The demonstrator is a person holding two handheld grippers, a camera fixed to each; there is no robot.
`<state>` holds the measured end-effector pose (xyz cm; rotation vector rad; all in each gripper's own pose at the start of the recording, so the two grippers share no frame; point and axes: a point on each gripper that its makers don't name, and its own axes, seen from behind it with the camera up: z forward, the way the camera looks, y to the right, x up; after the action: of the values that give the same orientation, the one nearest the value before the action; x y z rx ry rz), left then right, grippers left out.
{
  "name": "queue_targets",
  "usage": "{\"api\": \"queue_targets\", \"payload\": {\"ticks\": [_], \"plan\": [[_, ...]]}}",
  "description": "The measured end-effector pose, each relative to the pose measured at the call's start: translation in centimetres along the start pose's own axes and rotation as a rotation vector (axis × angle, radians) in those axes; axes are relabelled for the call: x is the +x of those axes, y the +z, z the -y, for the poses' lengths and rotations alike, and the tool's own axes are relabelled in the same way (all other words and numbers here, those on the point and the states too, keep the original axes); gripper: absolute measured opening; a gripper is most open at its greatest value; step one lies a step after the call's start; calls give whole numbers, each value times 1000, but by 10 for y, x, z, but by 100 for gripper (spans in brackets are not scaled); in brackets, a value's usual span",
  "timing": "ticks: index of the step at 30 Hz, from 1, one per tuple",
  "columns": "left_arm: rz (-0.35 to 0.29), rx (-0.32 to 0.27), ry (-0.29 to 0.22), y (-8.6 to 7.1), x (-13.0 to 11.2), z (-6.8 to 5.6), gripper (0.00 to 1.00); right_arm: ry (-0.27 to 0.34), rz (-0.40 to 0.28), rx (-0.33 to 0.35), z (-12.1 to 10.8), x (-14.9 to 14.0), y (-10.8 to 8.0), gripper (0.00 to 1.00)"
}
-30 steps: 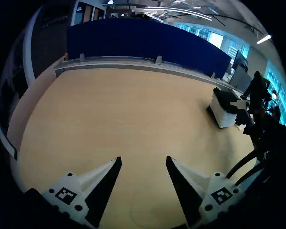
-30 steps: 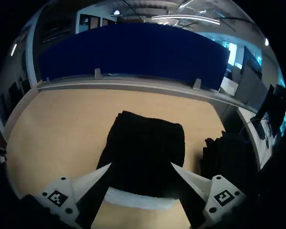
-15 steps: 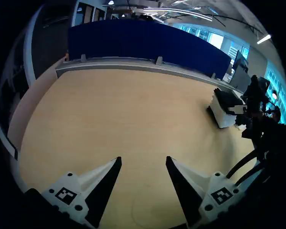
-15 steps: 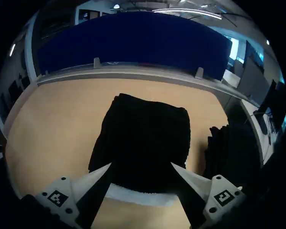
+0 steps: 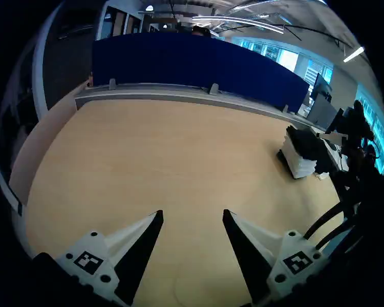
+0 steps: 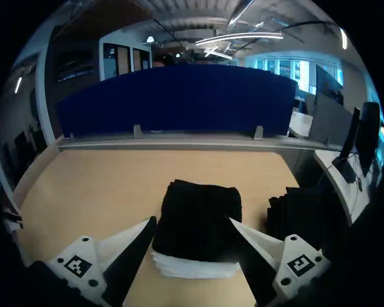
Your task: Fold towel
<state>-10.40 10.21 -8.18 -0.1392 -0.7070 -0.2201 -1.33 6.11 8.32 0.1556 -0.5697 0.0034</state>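
Note:
A stack of folded towels (image 6: 202,225), black layers on top and white ones at the bottom, rests on the wooden table (image 6: 100,189). My right gripper (image 6: 192,220) is open, its fingers flanking the near end of the stack; whether they touch it I cannot tell. In the left gripper view the same stack (image 5: 300,153) sits far right on the table (image 5: 166,153), with the right gripper (image 5: 337,137) and the hand holding it just beyond. My left gripper (image 5: 192,212) hangs open over bare wood, nothing between its fingers.
A dark heap of cloth (image 6: 299,215) lies right of the stack near the table's right edge. A blue partition (image 6: 176,102) on a grey rail closes off the far side. Monitors (image 6: 368,133) stand on a desk to the right.
The right gripper's view has drawn back and tilted up, so the stack now looks smaller and lower. The left gripper has barely moved.

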Motion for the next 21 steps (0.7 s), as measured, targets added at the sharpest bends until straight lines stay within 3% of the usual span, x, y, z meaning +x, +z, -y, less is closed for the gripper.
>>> {"api": "queue_targets", "payload": {"ticks": [10, 21], "plan": [[-66, -33, 11, 6, 21, 8, 86, 54, -185, 2, 43, 13, -58, 100], [-207, -44, 46, 6, 69, 19, 86, 80, -345, -27, 106, 3, -120, 100]]}}
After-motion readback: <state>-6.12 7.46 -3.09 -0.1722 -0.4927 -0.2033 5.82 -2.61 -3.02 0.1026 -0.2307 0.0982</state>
